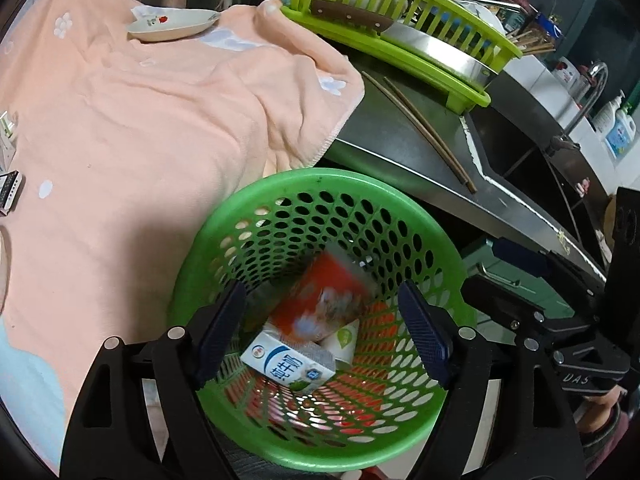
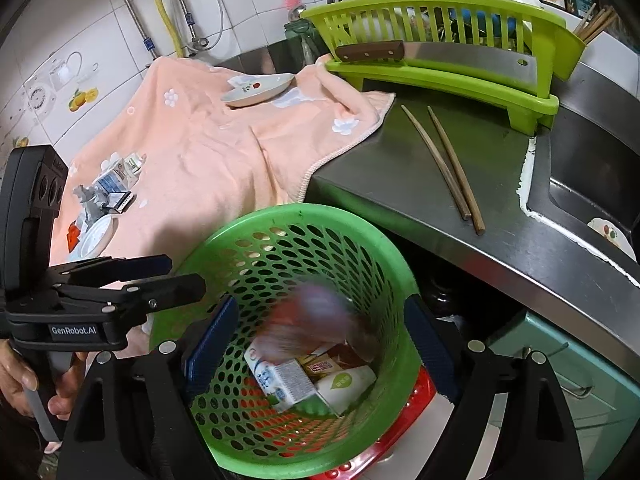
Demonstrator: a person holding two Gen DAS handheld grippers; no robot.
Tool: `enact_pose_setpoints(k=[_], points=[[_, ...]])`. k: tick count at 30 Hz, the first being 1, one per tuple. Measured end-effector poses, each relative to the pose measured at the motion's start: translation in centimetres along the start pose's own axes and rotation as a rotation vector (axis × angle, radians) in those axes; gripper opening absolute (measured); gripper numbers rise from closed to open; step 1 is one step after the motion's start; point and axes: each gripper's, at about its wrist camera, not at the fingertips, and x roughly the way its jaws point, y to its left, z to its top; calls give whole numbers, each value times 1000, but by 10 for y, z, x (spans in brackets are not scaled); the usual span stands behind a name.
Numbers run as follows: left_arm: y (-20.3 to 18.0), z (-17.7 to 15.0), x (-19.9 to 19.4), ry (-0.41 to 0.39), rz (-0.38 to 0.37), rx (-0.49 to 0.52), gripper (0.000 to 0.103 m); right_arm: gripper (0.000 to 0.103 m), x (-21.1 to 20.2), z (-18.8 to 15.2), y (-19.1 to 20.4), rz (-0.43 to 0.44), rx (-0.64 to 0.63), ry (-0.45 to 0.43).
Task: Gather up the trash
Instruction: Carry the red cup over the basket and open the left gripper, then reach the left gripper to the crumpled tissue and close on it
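Observation:
A green perforated basket (image 1: 434, 236) sits below the counter edge; it also shows in the right wrist view (image 2: 394, 258). Inside lie a white milk carton (image 1: 286, 362), an orange packet (image 1: 320, 300) that looks blurred, and a white cup (image 1: 344, 340). In the right wrist view a blurred packet (image 2: 316, 320) is over the milk carton (image 2: 280, 380). My left gripper (image 1: 322, 332) is open above the basket. My right gripper (image 2: 320, 344) is open above it too. More trash (image 2: 108, 188) lies on the peach towel (image 2: 208, 160) at the left.
A dish (image 2: 256, 88) rests on the towel. Chopsticks (image 2: 444, 164) lie on the steel counter (image 2: 500, 216). A lime dish rack (image 2: 440, 52) holds a cleaver (image 2: 440, 56). A sink (image 2: 592, 184) is at the right. A small dark box (image 1: 10, 190) lies at the towel's left edge.

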Motion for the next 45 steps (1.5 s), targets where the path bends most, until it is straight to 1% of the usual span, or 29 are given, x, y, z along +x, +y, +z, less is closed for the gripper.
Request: enact_pose_setpoints(k=[5,12,18,26,32,34,38,42,45], points=[[12,-3,-10,-18,5,-17,78,82,1,2,8,7,-12,0],[45,-6,-40,-72,52,-69,78,82,7,9,29,26,-51,6],[84,-10,-71,-125,121,-123,78,84,16,17,55,55,-99,15],[151,-20,-116,-191,216,-235,78,86,35,28,109,122,-192,37],[200,-25,-146,-244,312,-295,79,86,47,32,149,166,-255,47],[217,-22,-152,-259,365,-314,84,87,50,33,161,178,-274,50],[244,-16,-156,-273,419,-330,84,87,56,35,179,195,-297,57],[270,-6,-150,-266,479,-308,84,87,63,38,192,206,-313,70],[284,3,-140,-249,500,-272,84,87,72,39,203,213,-329,86]])
